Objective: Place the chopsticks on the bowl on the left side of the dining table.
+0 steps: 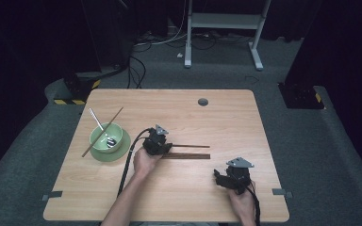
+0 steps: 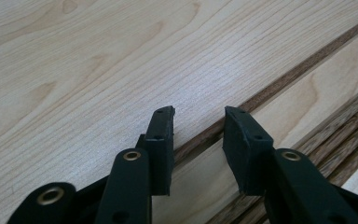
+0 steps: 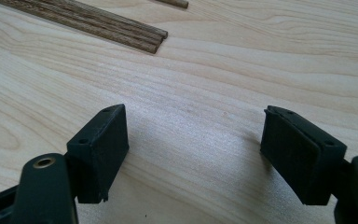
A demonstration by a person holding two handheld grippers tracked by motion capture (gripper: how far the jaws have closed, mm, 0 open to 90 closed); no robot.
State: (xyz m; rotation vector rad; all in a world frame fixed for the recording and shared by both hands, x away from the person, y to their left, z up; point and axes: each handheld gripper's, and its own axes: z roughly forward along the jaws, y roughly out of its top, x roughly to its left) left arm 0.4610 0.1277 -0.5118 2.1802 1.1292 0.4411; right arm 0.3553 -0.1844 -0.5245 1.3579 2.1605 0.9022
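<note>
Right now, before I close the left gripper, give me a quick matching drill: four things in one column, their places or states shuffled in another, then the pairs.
Things:
1. Left gripper
2. Right gripper
3. Spoon
4. Chopstick bundle

Places or states:
A. Resting in the green bowl
B. Open over bare table, nothing between its jaws
C. Lying flat mid-table, just past the single chopstick
D. Open, jaws astride the single chopstick

Pairs: 1-D, 2-B, 3-A, 4-C
</note>
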